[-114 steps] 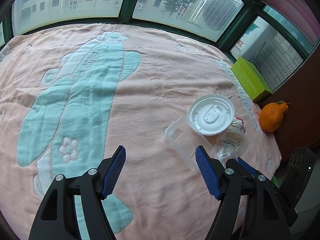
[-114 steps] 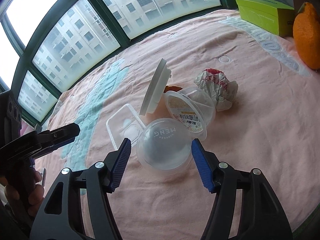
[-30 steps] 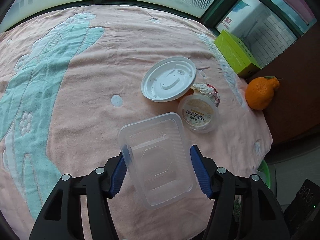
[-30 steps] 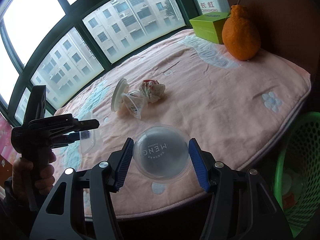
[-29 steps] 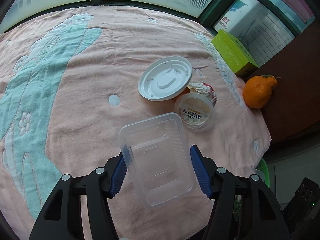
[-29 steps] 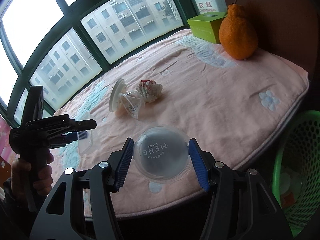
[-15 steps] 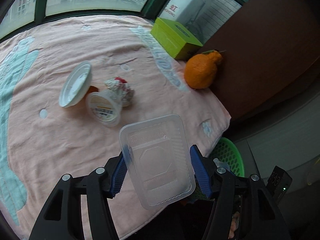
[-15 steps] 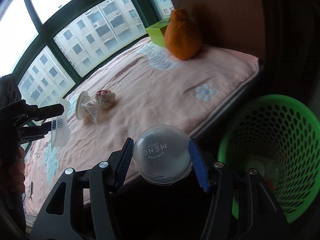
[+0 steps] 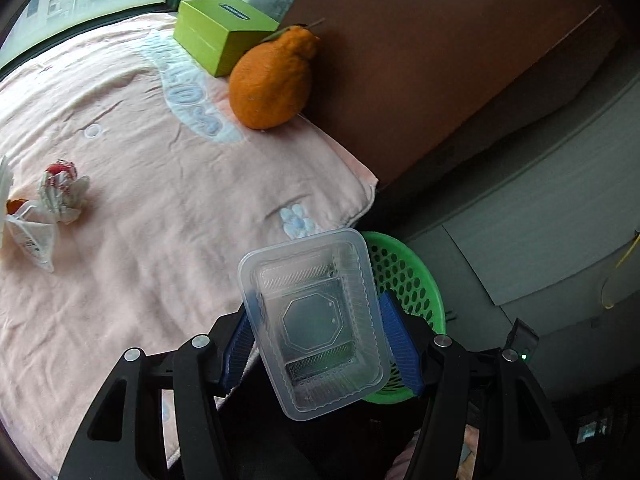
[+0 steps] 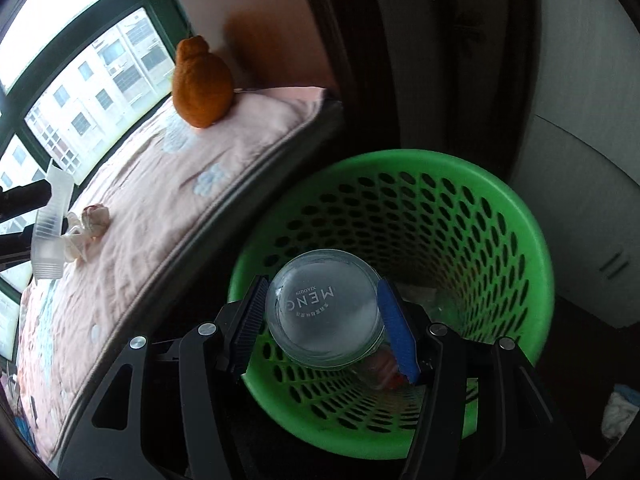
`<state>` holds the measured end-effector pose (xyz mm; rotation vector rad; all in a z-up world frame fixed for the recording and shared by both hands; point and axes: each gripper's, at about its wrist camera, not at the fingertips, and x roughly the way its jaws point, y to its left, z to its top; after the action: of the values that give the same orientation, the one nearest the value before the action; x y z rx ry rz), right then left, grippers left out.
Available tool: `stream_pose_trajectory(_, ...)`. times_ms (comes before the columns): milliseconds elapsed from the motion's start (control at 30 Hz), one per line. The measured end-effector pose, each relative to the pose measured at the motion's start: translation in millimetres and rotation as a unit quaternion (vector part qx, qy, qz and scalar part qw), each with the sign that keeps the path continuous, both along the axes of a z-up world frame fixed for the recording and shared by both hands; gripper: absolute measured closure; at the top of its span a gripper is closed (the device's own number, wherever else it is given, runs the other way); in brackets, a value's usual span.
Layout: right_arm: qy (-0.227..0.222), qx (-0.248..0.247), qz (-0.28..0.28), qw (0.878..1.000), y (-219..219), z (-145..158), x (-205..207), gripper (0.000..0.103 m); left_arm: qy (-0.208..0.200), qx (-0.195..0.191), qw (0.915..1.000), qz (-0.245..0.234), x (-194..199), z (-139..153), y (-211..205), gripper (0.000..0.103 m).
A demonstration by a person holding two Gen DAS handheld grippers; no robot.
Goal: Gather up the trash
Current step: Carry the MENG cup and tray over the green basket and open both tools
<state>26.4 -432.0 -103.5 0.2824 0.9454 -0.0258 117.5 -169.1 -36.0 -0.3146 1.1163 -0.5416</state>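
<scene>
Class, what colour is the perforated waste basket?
Bright green basket; the right wrist view shows it best.

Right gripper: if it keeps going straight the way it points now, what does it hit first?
Most likely the inside of the green basket. The right gripper, shut on the clear round lid, points down into its mouth; trash at the bottom may come first, but depth is unclear.

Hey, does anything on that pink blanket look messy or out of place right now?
Yes. Near the left edge of the left wrist view, a crumpled wrapper and a clear plastic cup tipped on its side lie on the pink blanket, loose litter not yet collected. The orange fruit and green box sit tidily.
</scene>
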Motion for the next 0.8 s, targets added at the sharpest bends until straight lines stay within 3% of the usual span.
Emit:
stream_pose_trajectory(367,0.027,-0.013,-0.031,0.999,-36,-24,-8,0.045,0.009,0.021,0.9988,-0.044,4,-19,-52,0.045)
stream_pose_trajectory(500,0.024,-0.012,-0.039,0.999,-43,-23,-13,0.045,0.015,0.027,0.9980,-0.055,5,-27,-66,0.045)
stream_pose_trajectory(633,0.011,-0.006,-0.045,0.999,-50,-19,-18,0.033,0.020,0.032,0.9971,-0.066,6,-36,-82,0.045)
stream_pose_trajectory(800,-0.009,-0.005,-0.050,0.999,-54,-5,-30,0.033,0.027,0.035,0.9957,-0.082,6,-46,-100,0.045)
